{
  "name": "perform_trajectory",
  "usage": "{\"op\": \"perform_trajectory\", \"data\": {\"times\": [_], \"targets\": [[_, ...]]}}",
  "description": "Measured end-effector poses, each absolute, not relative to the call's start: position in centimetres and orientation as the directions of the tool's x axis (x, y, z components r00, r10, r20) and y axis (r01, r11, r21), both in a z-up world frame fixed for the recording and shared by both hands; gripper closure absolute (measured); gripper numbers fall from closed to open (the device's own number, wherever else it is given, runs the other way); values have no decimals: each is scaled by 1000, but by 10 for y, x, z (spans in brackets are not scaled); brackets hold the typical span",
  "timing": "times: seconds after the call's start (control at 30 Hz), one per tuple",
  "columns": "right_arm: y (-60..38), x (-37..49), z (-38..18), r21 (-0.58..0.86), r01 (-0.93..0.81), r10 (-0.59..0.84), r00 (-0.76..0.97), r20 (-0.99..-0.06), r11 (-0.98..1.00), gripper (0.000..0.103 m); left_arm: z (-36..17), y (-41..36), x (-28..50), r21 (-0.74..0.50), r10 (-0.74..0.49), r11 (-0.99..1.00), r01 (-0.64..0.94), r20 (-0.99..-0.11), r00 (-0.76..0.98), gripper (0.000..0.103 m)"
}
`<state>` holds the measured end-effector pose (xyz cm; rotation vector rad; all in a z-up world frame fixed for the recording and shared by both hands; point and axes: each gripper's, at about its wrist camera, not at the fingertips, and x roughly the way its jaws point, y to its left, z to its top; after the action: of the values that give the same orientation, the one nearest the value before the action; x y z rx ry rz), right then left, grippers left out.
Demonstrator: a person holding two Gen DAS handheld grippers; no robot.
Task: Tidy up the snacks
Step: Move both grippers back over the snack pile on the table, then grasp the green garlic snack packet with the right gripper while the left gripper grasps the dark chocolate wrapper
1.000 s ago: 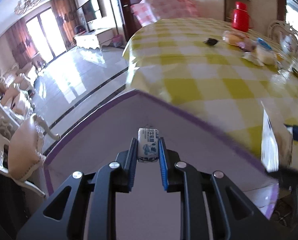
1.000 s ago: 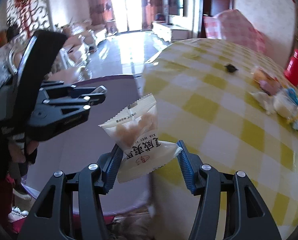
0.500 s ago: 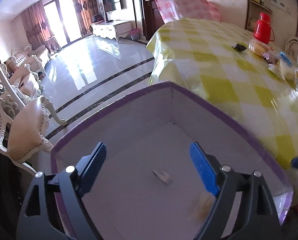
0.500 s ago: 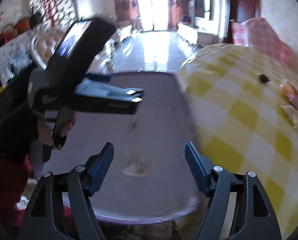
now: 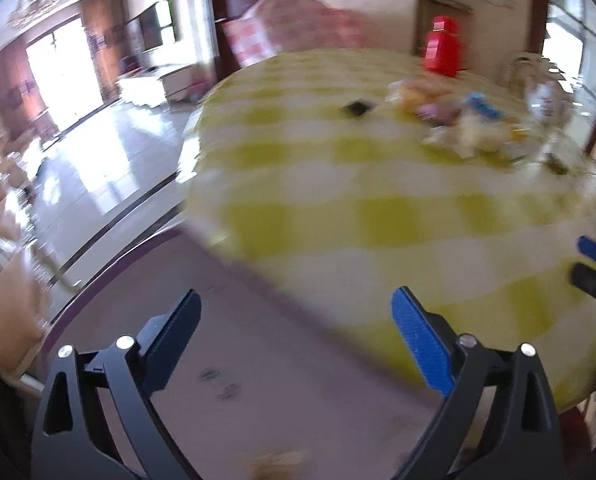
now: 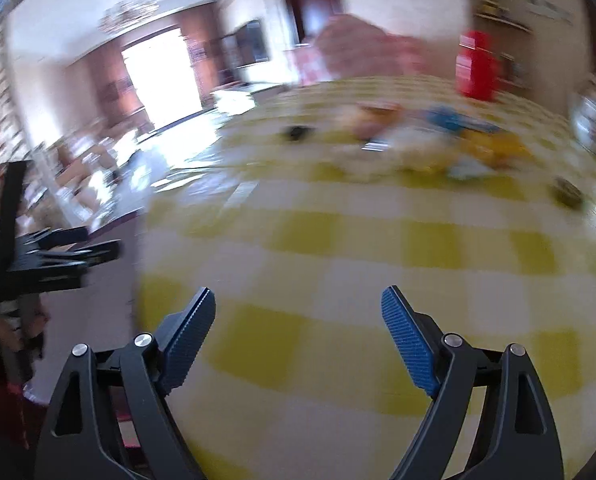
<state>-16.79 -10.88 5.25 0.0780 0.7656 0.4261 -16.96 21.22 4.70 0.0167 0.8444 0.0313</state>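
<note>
- Right now both claws are empty: the left claw (image 5: 296, 346) hangs over the purple-rimmed box (image 5: 110, 276) with its jaws opening wide and nothing between them; the right claw (image 6: 298, 344) is over the counter (image 6: 378, 248), jaws likewise opening on nothing
- To do the next pick well, I'd say each claw should single out one packet at the edge of the heap and close across its narrow side
- The snack pile (image 6: 430, 148) lies on the far part of the checked cloth, near the red flask (image 6: 476, 66): a blurred jumble of pale, orange and blue wrappers, touching one another
- A pale packet (image 5: 276, 462) shows dimly on the box floor
</note>
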Motion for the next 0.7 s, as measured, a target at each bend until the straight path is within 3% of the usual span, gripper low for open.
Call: {"op": "perform_trajectory", "data": {"times": [0.17,0.3,0.47,0.7], "targets": [[-185,-144,48,195,-164,254,697,-671,967,16,58,139,-130,-57,-135,989,140,-748,650,4],[-253,-105,44,202,23,127,707,-695,979,16,48,104,-95,-96,-183,980,171,-767,615,4],[-311,-45,36,244,200,49,670,-741,949,16,34,89,-51,-132,-186,982,135,-799,573,4],[-325,46,13,278,297,41,613,-789,913,16,27,105,-9,-116,-137,991,74,-813,566,4]]}}
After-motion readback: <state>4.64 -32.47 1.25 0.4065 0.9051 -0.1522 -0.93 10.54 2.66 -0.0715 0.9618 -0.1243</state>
